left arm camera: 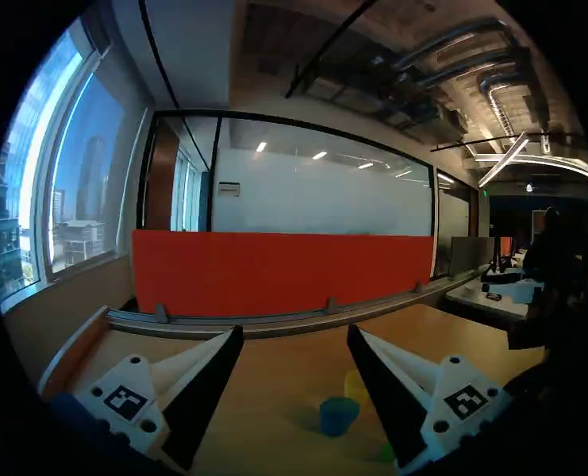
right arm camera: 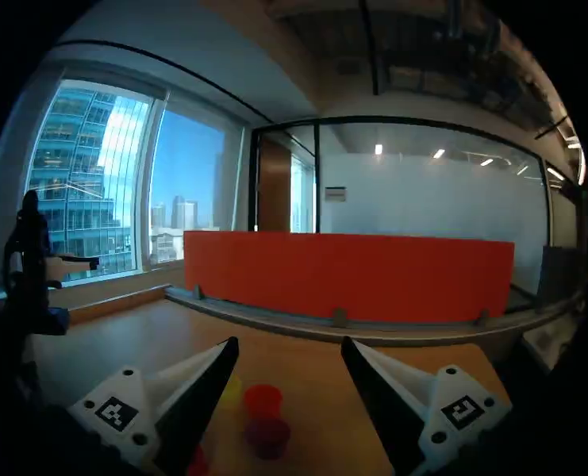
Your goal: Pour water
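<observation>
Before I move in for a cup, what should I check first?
1. Check left hand-held gripper is open and empty: ok.
2. Check right hand-held gripper is open and empty: ok.
3. Check blue cup is upright ahead of the left one: ok.
4. Check red cup is upright ahead of the right one: ok.
5. Room around blue cup: not ok, yellow cup sits close behind.
6. Water in either cup: cannot tell.

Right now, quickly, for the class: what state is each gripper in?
Left gripper: open, holding nothing.
Right gripper: open, holding nothing.
</observation>
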Available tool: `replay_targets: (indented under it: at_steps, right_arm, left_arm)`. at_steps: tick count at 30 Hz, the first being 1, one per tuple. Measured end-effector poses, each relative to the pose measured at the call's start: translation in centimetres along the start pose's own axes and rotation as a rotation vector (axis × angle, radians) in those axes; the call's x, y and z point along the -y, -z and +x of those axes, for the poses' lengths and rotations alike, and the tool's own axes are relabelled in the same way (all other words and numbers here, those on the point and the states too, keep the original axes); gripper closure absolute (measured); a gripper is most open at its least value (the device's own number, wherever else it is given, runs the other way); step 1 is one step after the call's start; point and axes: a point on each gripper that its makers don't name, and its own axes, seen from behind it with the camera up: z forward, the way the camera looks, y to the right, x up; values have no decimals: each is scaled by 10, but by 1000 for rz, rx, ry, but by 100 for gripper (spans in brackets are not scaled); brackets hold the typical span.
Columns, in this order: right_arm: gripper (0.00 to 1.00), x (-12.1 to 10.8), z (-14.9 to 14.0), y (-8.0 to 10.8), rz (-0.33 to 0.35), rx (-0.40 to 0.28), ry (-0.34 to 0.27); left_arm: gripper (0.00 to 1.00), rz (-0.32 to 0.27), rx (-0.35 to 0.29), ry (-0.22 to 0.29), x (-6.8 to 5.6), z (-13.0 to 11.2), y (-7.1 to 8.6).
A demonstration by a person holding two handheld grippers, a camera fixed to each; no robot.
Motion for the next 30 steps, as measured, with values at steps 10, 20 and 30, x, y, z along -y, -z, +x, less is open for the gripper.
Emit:
replay_targets:
  at_steps: [10, 20, 30]
  right_arm:
    - [0, 10, 1, -3, 62, 1, -13]
    - [0, 10, 0, -6, 66, 5, 1]
    - [0, 13, -3, -8, 77, 15, 8]
  left_arm:
    - [3, -10, 16, -27, -4, -2, 0]
    - [3, -39, 37, -53, -11, -10, -2]
    - [3, -71, 57, -63, -15, -17, -4]
